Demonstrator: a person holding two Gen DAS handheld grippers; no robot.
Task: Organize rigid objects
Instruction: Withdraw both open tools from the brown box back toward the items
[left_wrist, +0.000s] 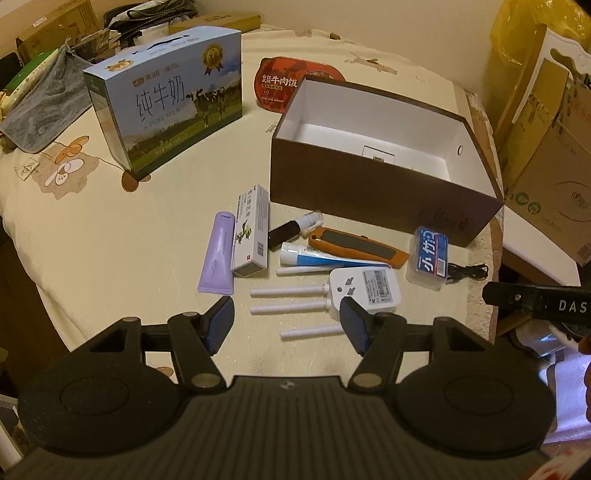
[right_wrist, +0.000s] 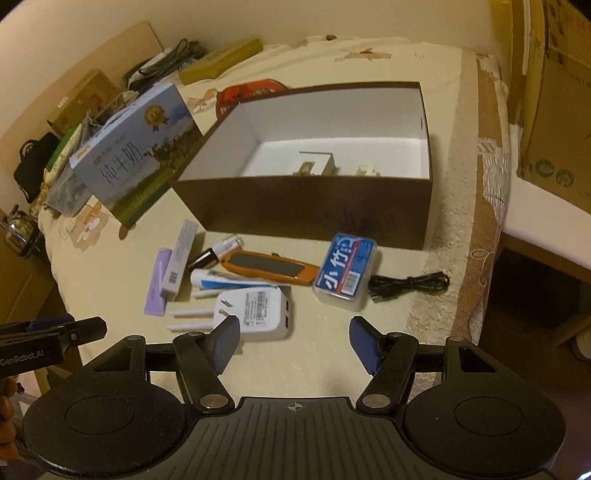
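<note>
A brown open box with a white inside stands on the table, a few small items on its floor. In front of it lie a purple tube, a white carton, a dark vial, an orange utility knife, a blue-white tube, a white charger, white sticks, a clear case with a blue label and a black cable. My left gripper is open, just short of the charger. My right gripper is open, near the charger and case.
A blue milk carton box stands left of the brown box, a red food pack behind it. Bags and boxes crowd the table's far left. Cardboard boxes stand past the right table edge.
</note>
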